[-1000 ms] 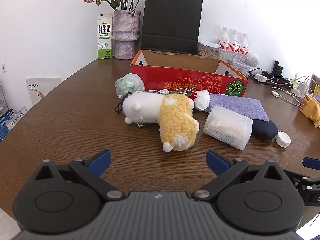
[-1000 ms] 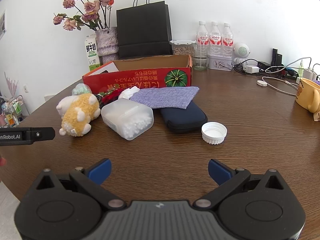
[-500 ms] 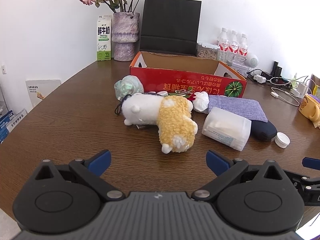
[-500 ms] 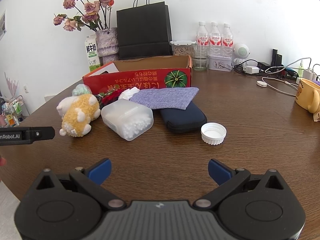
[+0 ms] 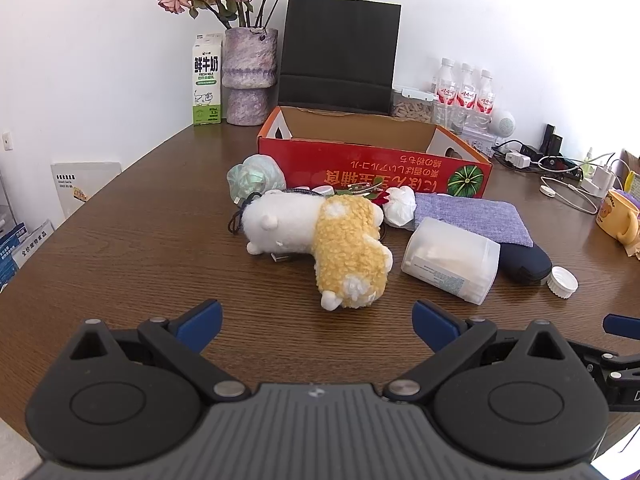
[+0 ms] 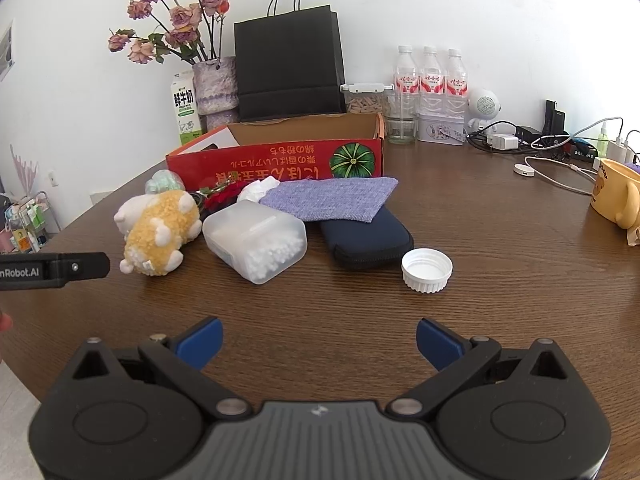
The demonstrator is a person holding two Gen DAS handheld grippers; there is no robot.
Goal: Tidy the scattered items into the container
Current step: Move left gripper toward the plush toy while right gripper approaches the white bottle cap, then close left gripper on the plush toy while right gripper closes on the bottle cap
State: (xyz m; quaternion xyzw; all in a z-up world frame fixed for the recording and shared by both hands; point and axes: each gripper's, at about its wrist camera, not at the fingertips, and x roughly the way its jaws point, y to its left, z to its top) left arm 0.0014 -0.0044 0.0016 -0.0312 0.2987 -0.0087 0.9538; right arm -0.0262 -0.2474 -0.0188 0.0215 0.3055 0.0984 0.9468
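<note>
An open red cardboard box [image 5: 372,172] stands at the table's middle, also in the right wrist view [image 6: 276,158]. In front of it lie a white plush [image 5: 280,222], a yellow plush [image 5: 348,254] [image 6: 160,230], a clear plastic tub [image 5: 450,260] [image 6: 256,242], a purple cloth [image 5: 468,214] [image 6: 332,198], a navy case [image 5: 522,260] [image 6: 366,236], a white cap [image 5: 562,282] [image 6: 426,270] and a green ball [image 5: 254,176]. My left gripper [image 5: 316,326] is open and empty, short of the yellow plush. My right gripper [image 6: 318,340] is open and empty, short of the cap.
Behind the box stand a black paper bag [image 5: 340,44], a flower vase [image 5: 250,76], a milk carton [image 5: 207,80] and water bottles [image 6: 430,80]. Cables and chargers [image 6: 552,148] and a yellow mug [image 6: 618,196] lie at the right.
The left gripper has edged slightly forward towards the plush toys. The right gripper has hardly moved. Both stay open.
</note>
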